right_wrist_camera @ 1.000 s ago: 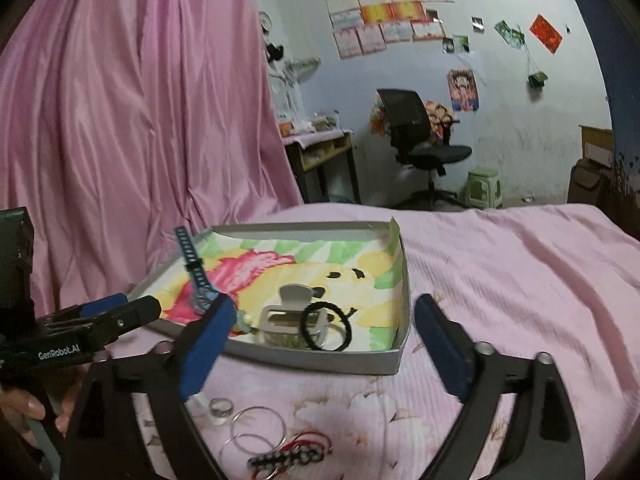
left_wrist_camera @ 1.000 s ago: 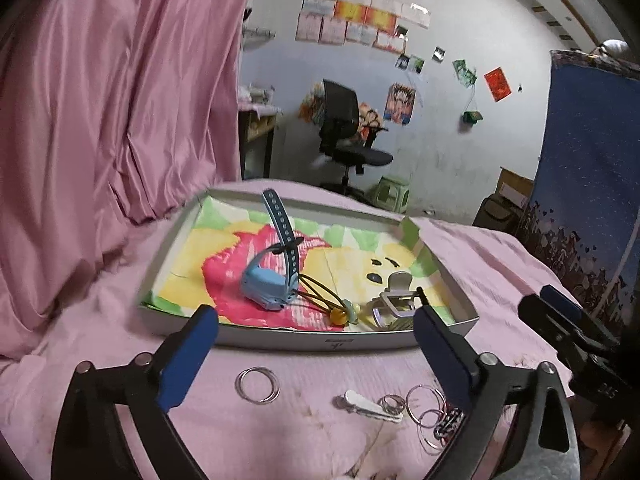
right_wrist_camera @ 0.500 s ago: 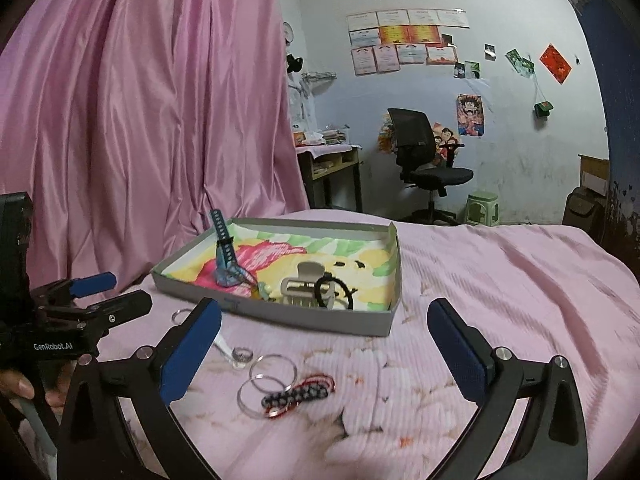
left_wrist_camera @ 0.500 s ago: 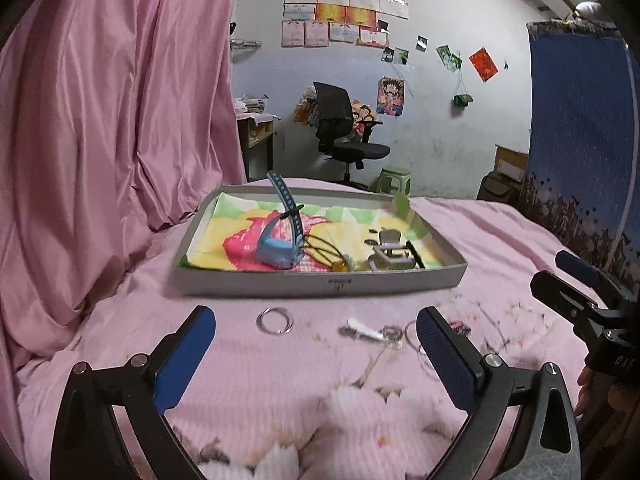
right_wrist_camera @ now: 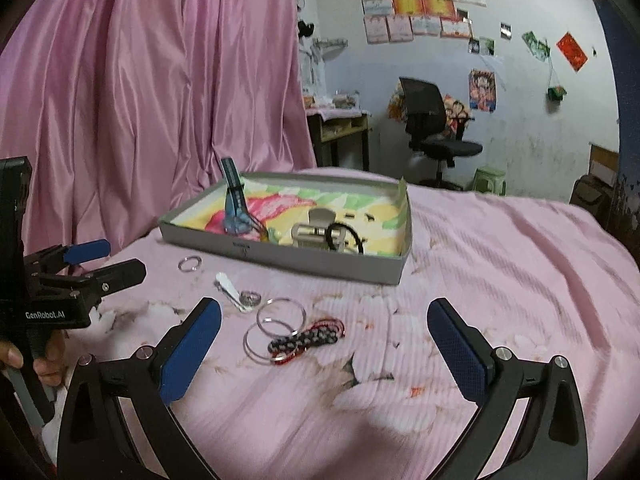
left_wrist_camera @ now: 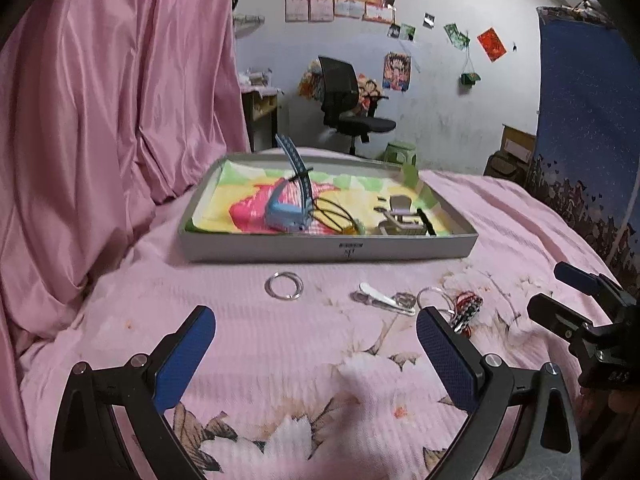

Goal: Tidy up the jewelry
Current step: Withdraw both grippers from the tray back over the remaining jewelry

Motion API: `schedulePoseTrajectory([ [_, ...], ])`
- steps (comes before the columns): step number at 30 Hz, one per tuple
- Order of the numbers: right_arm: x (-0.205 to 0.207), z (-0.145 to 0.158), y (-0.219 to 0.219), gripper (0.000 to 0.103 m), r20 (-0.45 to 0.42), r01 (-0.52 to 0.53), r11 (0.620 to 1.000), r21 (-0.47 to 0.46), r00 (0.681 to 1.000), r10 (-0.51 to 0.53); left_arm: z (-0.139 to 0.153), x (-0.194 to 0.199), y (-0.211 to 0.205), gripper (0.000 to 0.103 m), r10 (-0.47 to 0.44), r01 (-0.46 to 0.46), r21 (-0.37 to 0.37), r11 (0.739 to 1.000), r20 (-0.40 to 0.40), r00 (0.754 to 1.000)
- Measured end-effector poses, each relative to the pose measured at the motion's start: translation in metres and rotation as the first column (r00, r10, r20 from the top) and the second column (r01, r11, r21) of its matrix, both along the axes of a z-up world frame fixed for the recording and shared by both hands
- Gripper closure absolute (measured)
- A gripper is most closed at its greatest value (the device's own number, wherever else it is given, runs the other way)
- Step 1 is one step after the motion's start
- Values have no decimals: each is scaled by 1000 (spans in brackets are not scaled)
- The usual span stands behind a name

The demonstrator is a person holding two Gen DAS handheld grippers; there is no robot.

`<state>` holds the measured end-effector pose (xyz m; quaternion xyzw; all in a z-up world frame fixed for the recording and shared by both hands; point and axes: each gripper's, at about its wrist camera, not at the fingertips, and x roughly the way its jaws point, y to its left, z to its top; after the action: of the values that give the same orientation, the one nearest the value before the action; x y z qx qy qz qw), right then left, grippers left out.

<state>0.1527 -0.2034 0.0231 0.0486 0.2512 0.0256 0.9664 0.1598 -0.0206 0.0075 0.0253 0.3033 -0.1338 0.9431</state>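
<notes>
Both your tools are spread wide with nothing between the pads: left tool [left_wrist_camera: 316, 354] and right tool [right_wrist_camera: 324, 350] hover over the pink bed [right_wrist_camera: 500, 280]. The tray [left_wrist_camera: 328, 249] holds the blue watch [left_wrist_camera: 288, 208] and what looks like a hair claw [right_wrist_camera: 316, 232], bit blurry though. On the bed before the tray lie a small ring [left_wrist_camera: 284, 285], a white clip [right_wrist_camera: 232, 290], two big hoops [right_wrist_camera: 272, 328] and a braided bracelet [right_wrist_camera: 308, 338].

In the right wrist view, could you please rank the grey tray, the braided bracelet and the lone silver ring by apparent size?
1. Grey tray, by far the largest.
2. Braided bracelet.
3. Lone silver ring, though it lies farther from the camera.
</notes>
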Motion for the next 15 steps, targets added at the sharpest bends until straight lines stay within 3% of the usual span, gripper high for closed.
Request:
schedulePoseTrajectory([
  [12,18,-23,-6,2,-164,17,999,41,986,-10,-18,21,-10,2,-67,63,-31,998,-146,987],
  [15,20,-25,-7,10,-177,15,999,50,984,-6,-20,26,-12,7,-82,73,-61,995,-172,982],
])
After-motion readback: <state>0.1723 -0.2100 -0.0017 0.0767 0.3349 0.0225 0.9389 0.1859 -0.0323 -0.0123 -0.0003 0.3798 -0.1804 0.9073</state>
